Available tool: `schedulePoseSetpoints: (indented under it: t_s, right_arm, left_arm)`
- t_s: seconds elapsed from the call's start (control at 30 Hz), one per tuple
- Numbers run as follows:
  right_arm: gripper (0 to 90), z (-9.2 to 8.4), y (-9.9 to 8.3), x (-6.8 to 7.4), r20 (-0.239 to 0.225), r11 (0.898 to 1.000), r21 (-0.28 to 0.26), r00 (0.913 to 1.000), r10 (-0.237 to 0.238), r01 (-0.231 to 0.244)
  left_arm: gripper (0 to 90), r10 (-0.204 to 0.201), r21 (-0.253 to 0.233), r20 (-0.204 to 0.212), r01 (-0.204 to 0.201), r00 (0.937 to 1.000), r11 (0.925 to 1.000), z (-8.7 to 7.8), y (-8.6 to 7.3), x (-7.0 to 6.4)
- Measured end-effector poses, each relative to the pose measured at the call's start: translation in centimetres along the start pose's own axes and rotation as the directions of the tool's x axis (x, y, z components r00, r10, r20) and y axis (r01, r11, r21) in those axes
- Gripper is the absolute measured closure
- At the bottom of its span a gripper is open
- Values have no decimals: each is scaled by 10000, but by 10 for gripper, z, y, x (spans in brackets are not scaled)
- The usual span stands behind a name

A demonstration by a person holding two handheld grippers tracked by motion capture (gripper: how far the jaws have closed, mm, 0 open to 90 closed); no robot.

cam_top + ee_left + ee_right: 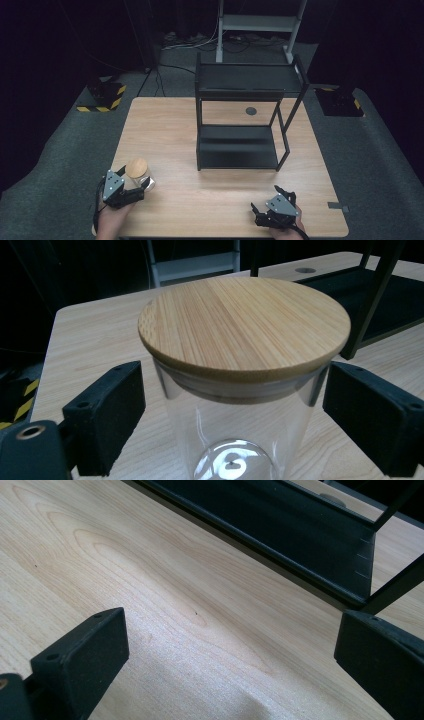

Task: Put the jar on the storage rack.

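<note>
1 glass jar point(139, 176) w/ bamboo lid point(244, 322) at table's point(220, 200) near-left, between left gripper's point(145, 186) spread jaws, gaps both sides. Right gripper point(265, 202) released, empty. 1 black 2-tier shelf point(240, 145) behind.

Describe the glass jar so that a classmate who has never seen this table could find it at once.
On the wooden table, look to the near left corner, away from the black two-tier shelf. There the glass jar stands upright between the left gripper's open fingers. Its round bamboo lid sets it apart.
</note>
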State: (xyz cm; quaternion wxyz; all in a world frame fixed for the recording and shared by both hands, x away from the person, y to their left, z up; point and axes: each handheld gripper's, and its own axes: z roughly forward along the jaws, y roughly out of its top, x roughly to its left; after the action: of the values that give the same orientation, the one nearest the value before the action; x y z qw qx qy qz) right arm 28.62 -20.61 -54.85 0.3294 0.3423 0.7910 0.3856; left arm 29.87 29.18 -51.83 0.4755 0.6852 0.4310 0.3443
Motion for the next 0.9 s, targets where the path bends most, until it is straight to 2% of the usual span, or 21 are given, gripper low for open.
schedulePoseSetpoints:
  t_s: [0.07,0.17,0.4,0.67,0.73,0.9]
  right_arm:
    - [5,0,0,0,-2,10000,-2,10000,-6,6]
    - [5,0,0,0,-15,10000,5,10000,5,-5]
    - [5,0,0,0,-13,10000,-18,10000,-3,3]
    - [5,0,0,0,-20,10000,-20,10000,15,-15]
    - [5,0,0,0,-16,10000,-24,10000,5,-5]
    - [5,0,0,0,-22,10000,-19,10000,-7,7]
  left_arm:
    - [126,-38,-39,29,38,10000,10000,0,0,0]
    - [142,-323,-165,124,325,9994,9993,1,-1,2]
    - [184,-526,-344,155,532,9985,9980,1,1,3]
    - [259,-388,-345,226,396,9990,9986,1,1,3]
    - [264,-475,-417,288,486,9985,9979,0,0,3]
    - [267,-378,-355,232,386,9990,9986,1,2,2]
